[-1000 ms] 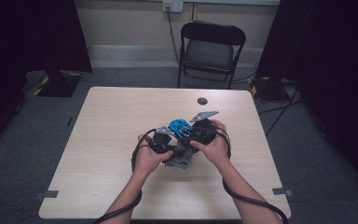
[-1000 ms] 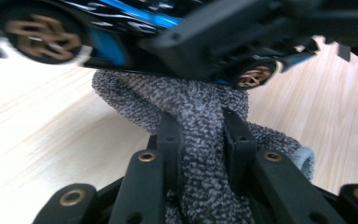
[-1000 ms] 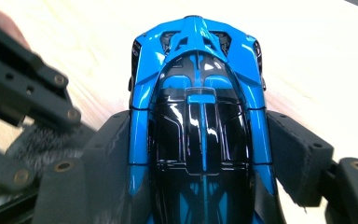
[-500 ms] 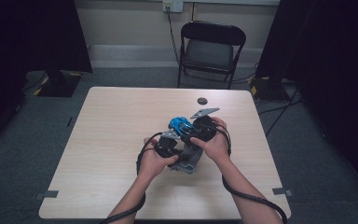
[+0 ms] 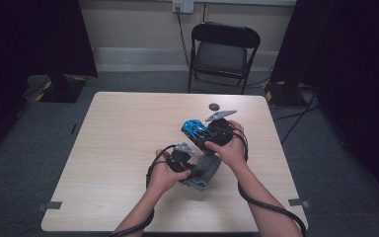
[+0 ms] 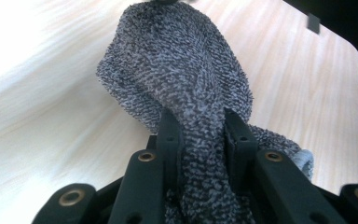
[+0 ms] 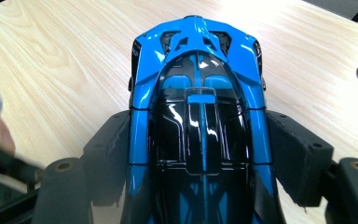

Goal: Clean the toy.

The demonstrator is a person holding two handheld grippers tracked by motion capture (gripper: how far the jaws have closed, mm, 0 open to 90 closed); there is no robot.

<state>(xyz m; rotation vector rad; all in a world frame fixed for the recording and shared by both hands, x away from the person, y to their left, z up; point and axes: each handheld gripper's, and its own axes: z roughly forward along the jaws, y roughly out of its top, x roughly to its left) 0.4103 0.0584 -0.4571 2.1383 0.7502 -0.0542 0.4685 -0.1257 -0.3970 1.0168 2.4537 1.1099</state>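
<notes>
With the right gripper [image 7: 200, 154] clamping a blue toy car [image 7: 198, 116] by its sides above the tabletop [image 5: 123, 143] and the left gripper [image 6: 200, 140] pinching a grey cloth [image 6: 182, 79] just beside it, wiping too hard is risking levering the glossy car out of the jaws.

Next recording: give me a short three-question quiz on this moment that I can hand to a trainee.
1. True or false: the left gripper is shut on the grey cloth.
2. What does the right gripper hold? A) a chair B) a blue toy car C) a cable
3. Fill in: beyond the car, a small dark ____ lies on the table.

Key:
1. True; its jaws pinch a fold of the cloth.
2. B; the jaws clamp the car by its sides.
3. Disc.
</notes>
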